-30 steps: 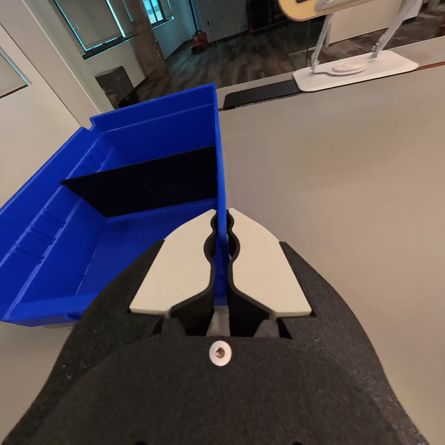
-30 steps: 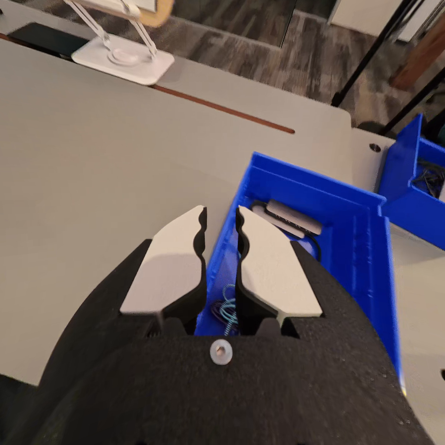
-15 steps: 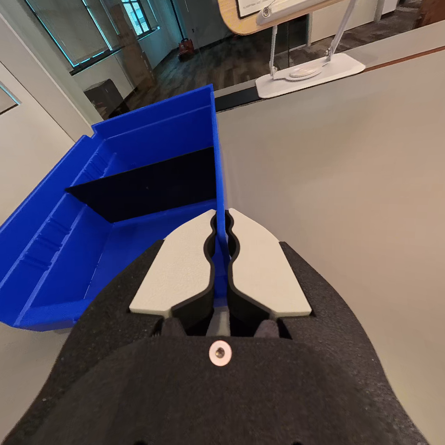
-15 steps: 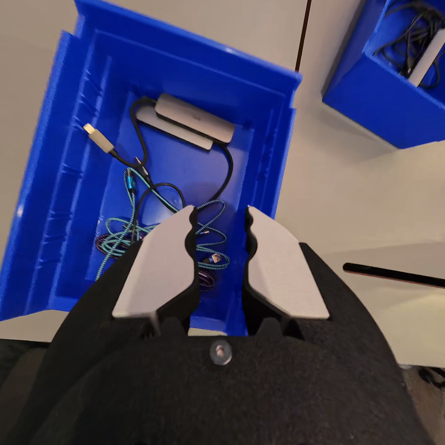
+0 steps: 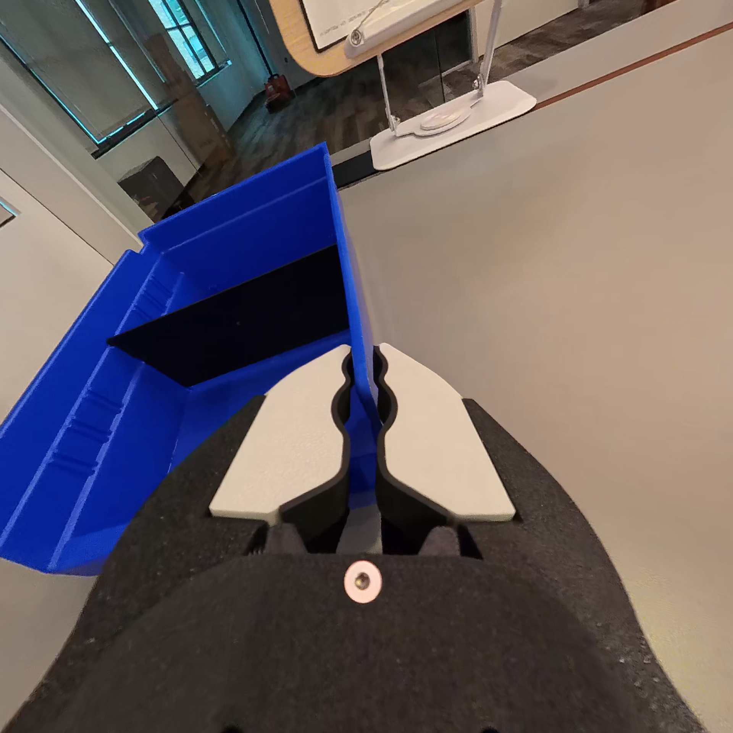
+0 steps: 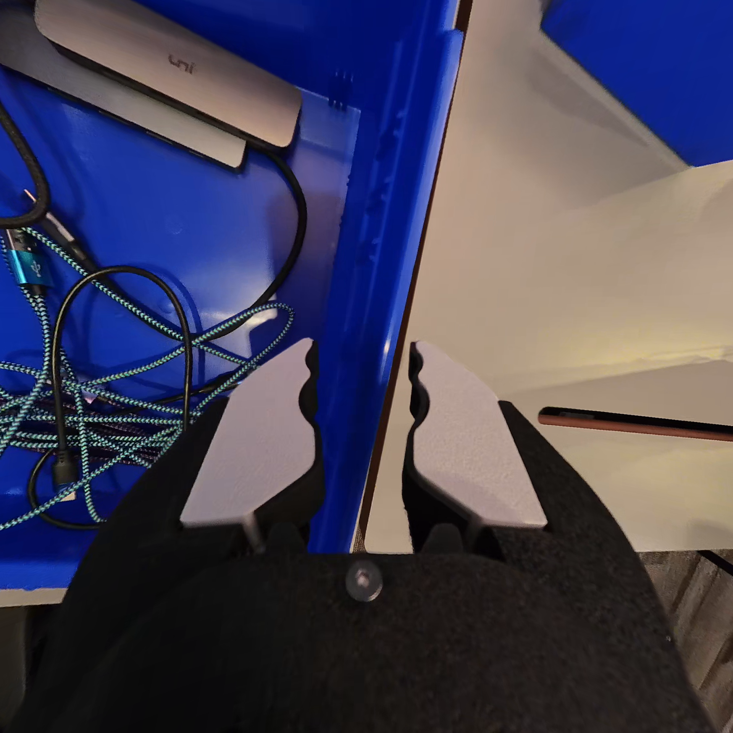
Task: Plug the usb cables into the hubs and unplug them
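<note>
My left gripper (image 5: 363, 351) is shut on the right side wall of an empty blue bin (image 5: 254, 246) with a black divider (image 5: 246, 317); the bin looks tilted off the grey table. My right gripper (image 6: 361, 349) is open and straddles the right wall of a second blue bin (image 6: 380, 238), one finger inside, one outside. That bin holds two grey USB hubs (image 6: 166, 71) stacked at the far end, their black leads, and a tangle of teal braided USB cables (image 6: 103, 396) with a blue USB plug (image 6: 27, 265) at the left.
A white stand (image 5: 448, 127) sits at the table's far edge in the left wrist view. A third blue bin (image 6: 642, 71) is at the upper right of the right wrist view. A dark brown-edged slot (image 6: 634, 426) lies on the table to the right of my right gripper. There is about 75 centimeters between the tips of the two grippers.
My right gripper swung over the cable bin, dropped closer and opened wider, now astride its right wall. My left gripper kept its grip on the empty bin and turned slightly left.
</note>
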### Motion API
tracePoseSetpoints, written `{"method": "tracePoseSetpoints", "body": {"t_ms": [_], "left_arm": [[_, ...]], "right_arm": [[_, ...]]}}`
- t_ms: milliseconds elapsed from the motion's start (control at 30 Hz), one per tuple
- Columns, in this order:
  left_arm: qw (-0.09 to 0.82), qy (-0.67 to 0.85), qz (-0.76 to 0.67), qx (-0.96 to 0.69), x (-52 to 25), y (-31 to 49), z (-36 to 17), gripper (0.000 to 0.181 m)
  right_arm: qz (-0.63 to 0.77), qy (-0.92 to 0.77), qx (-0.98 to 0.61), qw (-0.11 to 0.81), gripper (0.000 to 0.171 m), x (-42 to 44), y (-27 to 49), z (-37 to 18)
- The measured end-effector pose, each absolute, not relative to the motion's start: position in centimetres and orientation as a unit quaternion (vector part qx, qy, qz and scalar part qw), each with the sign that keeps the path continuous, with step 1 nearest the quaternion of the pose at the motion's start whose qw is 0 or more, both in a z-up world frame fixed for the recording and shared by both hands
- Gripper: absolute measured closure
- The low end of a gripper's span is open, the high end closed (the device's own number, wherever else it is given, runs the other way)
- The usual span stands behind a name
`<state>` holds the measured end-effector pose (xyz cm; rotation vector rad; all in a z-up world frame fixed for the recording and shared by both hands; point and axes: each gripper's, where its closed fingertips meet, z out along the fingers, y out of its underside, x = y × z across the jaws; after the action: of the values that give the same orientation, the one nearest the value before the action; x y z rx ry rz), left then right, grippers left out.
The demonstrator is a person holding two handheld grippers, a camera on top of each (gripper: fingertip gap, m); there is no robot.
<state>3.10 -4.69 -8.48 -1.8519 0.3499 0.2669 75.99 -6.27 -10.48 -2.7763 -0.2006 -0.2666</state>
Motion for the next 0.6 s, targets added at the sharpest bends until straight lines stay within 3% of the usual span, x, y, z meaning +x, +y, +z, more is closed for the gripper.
{"method": "tracePoseSetpoints", "body": {"t_ms": [333, 600], "left_arm": [[0.609, 0.148, 0.111, -0.771, 3.5, -4.9, -7.2, 0.171], [0.627, 0.144, 0.096, -0.759, 2.5, -6.7, -4.1, 0.167]], "right_arm": [[-0.042, -0.06, -0.986, 0.147, 0.138, 76.5, -6.3, -12.7], [0.006, -0.067, -0.99, 0.127, 0.157, 75.5, -5.8, -13.8]]}}
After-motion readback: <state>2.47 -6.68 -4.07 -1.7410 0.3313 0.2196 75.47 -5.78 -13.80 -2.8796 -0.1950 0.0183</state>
